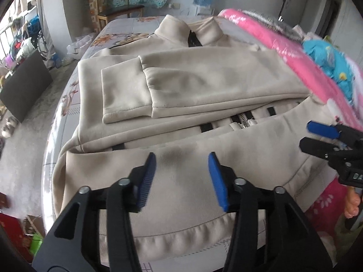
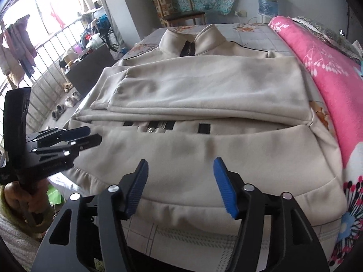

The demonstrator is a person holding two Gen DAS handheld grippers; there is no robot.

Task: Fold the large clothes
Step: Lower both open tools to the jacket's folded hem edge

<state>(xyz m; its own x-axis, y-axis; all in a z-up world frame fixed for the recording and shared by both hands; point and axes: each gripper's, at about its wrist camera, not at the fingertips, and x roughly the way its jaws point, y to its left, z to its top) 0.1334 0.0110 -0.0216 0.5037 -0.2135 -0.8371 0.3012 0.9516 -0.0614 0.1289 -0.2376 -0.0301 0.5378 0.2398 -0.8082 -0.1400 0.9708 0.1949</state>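
Jacket [image 1: 204,86], beige soft fleece, lies flat on the bed [image 2: 254,34], hem nearest, its ribbed band puckered. Above the hem the left gripper [image 1: 181,179] has its ridged blue fingers [image 1: 147,181] spread wide, nothing between them. The right gripper [image 2: 180,185] hangs likewise, wide and empty. Past the hem, both sleeves [image 2: 204,90] are folded across the chest over a black zipper [image 2: 156,127]. Farthest, the stand collar [image 2: 204,36]. Beside the jacket lies a pink floral quilt [image 2: 329,72].

The left gripper [image 1: 181,158] pointed steeply down, jaws apart with nothing between them. The right gripper [image 2: 180,163] pointed down likewise, jaws wide and empty. A hand [image 2: 15,195] gripped the left handle.
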